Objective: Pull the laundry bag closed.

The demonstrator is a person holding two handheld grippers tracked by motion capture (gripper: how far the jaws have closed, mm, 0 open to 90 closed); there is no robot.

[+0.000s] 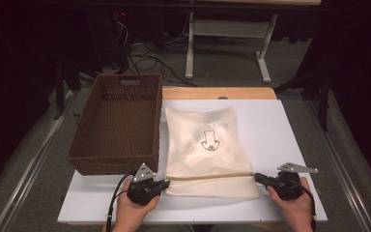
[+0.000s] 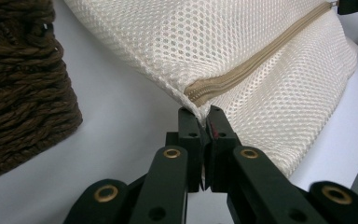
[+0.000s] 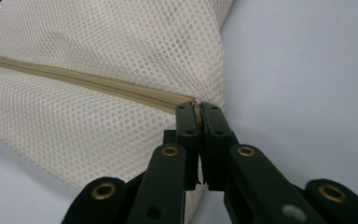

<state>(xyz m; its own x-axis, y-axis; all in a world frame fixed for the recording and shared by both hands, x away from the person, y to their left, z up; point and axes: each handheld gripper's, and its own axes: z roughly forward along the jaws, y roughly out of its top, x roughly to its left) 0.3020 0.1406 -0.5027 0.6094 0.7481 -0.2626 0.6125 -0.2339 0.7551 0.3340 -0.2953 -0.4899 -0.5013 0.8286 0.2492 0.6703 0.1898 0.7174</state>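
Note:
A cream mesh laundry bag (image 1: 205, 145) lies flat on the white table top (image 1: 280, 130), a black arrow mark on what shows through it. A tan zipper (image 1: 210, 176) runs across its near end. My left gripper (image 1: 166, 183) is shut on the bag's left edge at the zipper's end (image 2: 199, 93). At the zipper's other end (image 3: 186, 100), my right gripper (image 1: 258, 177) is shut on the bag's right edge. In the left gripper view my left gripper (image 2: 204, 115) pinches mesh fabric; in the right gripper view my right gripper (image 3: 198, 109) pinches the zipper's tip.
A brown woven basket (image 1: 116, 121) stands on the table to the left of the bag, close to my left gripper; its wall (image 2: 18, 88) shows in the left gripper view. Beyond the table are a white desk frame (image 1: 227, 38) and cables on the floor.

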